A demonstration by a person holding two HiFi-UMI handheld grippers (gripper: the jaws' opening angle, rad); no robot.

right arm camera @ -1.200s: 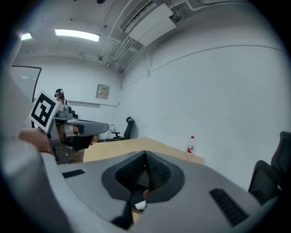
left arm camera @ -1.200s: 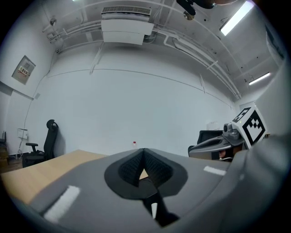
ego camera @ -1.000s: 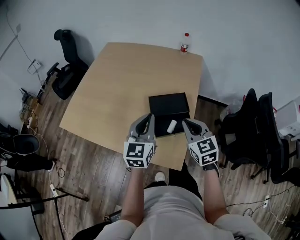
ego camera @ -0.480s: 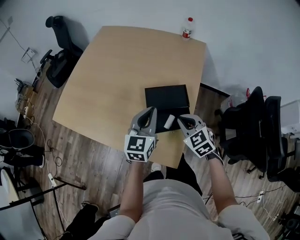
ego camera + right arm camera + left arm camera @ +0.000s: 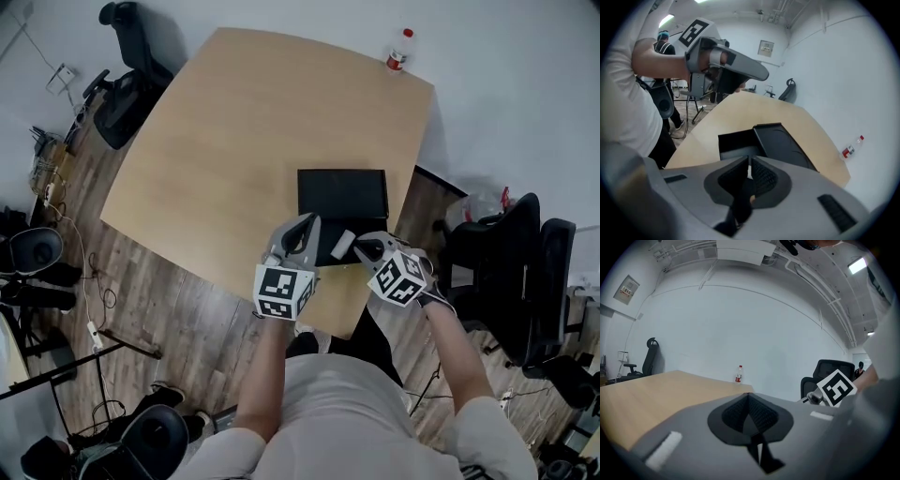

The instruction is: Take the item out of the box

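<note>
An open black box (image 5: 322,249) lies near the table's front edge, its lid (image 5: 342,192) folded back flat behind it. A small white item (image 5: 342,246) rests in the box. My right gripper (image 5: 362,248) is shut, with its tips right beside the white item; in the right gripper view the pads (image 5: 759,176) meet over the box (image 5: 733,143), and only a white sliver shows past them. My left gripper (image 5: 307,223) hovers at the box's left edge. It is shut with nothing in it and points level across the table (image 5: 656,394).
A plastic bottle (image 5: 399,51) with a red label stands at the table's far corner. Black office chairs stand at the right (image 5: 511,272) and far left (image 5: 127,89). Cables and dark gear (image 5: 42,248) lie on the wooden floor to the left.
My right gripper has swung left and inward until its tips are beside the white item. The left gripper has stayed at the box's left edge.
</note>
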